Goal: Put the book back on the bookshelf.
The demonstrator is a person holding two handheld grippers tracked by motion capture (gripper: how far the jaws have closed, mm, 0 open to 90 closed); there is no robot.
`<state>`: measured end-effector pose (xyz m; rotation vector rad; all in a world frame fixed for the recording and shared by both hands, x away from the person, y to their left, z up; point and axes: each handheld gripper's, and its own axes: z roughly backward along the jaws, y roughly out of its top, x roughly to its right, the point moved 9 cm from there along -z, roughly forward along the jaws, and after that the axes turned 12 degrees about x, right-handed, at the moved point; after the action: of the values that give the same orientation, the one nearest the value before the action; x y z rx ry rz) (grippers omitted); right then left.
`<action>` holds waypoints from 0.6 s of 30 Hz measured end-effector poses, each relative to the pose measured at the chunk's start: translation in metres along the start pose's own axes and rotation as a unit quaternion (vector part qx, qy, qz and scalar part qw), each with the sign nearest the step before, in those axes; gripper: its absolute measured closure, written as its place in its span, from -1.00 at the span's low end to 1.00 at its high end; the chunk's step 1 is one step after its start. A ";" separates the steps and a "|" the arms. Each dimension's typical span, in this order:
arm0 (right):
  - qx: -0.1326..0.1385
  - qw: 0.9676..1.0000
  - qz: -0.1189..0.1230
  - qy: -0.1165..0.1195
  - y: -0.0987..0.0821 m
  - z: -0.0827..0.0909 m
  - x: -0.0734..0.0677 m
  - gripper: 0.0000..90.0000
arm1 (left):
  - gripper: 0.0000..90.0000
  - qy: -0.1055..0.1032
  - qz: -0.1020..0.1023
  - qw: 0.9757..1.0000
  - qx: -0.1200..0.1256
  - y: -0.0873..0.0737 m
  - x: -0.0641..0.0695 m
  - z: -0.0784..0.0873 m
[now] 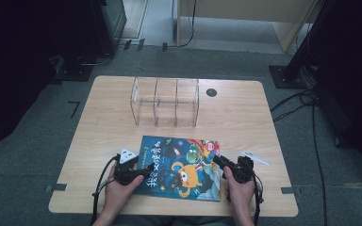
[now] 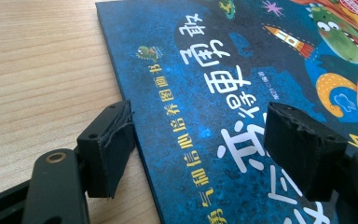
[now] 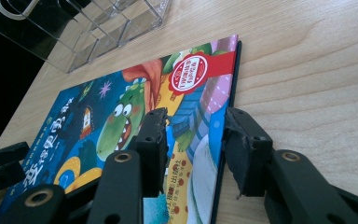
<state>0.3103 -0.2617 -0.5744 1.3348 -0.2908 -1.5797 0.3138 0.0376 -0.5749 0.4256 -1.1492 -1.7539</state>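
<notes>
The picture book [image 1: 179, 168] lies flat at the table's [image 1: 99, 117] near edge, long axis left to right. The left gripper [image 1: 147, 170] straddles its left edge, the right gripper [image 1: 218, 161] its right edge, both jaw pairs open, gripping nothing. Farther off stands the clear organizer [image 1: 165, 101].

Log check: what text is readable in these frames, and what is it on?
"变得更勇敢": large white title on the book cover.
"气和信心培养图画书": small yellow line beside the title.
Red round seal on the cover: lettering too blurred to read.
Small yellow print near the cover's edge: too small to be sure.
</notes>
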 end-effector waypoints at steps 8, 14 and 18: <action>0.017 1.000 0.007 0.012 0.005 0.005 -0.004 0.44 | -0.44 -0.003 0.000 1.000 0.000 0.000 -0.001 0.000; 0.023 0.999 0.012 0.026 0.007 0.007 -0.008 0.48 | -0.51 0.001 0.005 1.000 0.002 0.001 -0.003 -0.001; 0.027 0.999 0.009 0.033 0.007 0.008 -0.010 0.51 | -0.52 0.001 0.007 1.000 0.002 0.001 -0.004 0.000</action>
<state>0.3064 -0.2606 -0.5606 1.4201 -0.3055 -1.5190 0.3168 0.0408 -0.5748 0.4205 -1.1521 -1.7386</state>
